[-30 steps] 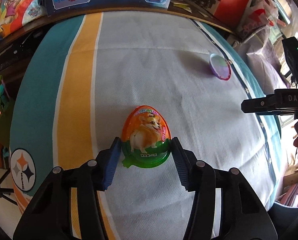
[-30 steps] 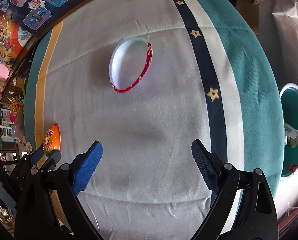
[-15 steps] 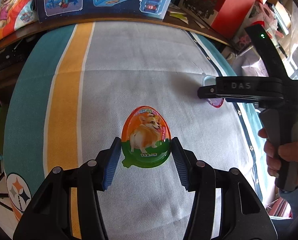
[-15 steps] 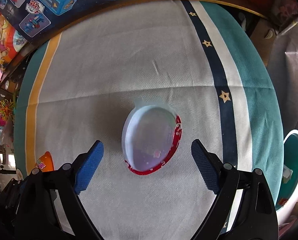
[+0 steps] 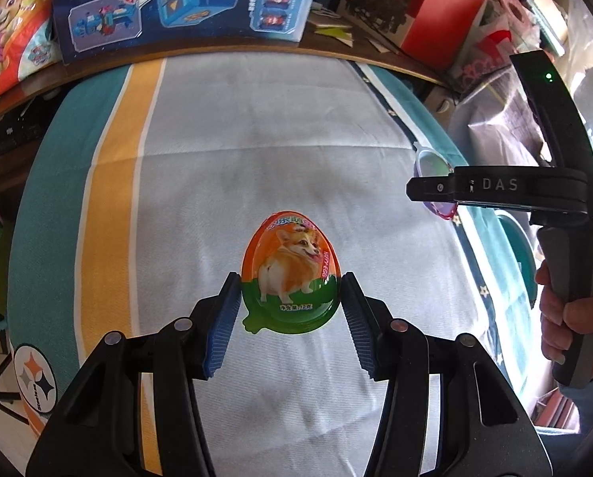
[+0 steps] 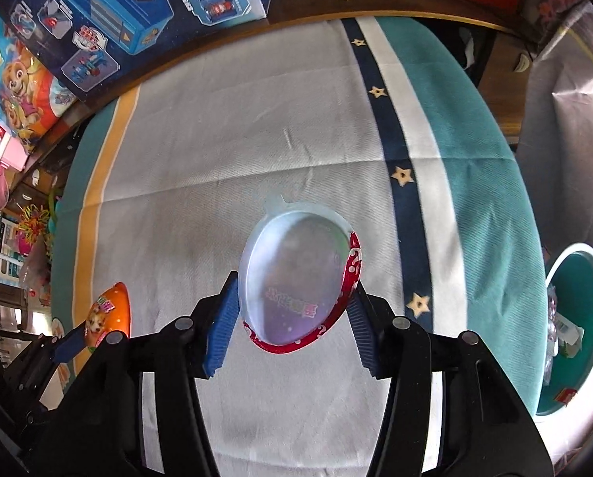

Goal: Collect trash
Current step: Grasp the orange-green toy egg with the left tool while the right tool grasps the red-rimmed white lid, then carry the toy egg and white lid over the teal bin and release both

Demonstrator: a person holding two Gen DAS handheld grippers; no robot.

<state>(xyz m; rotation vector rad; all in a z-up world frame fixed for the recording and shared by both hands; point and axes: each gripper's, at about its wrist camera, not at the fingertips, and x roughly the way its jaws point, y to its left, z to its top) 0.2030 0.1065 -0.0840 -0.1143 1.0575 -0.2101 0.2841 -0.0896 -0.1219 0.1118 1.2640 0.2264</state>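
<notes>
Striped cloth worktop (image 5: pixel 256 151), toy boxes lining the back.
Left gripper (image 5: pixel 290 310) is clamping orange egg shell (image 5: pixel 290 274); right gripper (image 6: pixel 292 318) is closing, pads pressing clear egg shell (image 6: pixel 296 278).

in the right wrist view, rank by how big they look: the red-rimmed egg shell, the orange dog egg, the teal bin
1. Red-rimmed egg shell, though it is nearest the camera, which inflates it.
2. Teal bin, cut off by the picture's edge.
3. Orange dog egg, partly hidden.
</notes>
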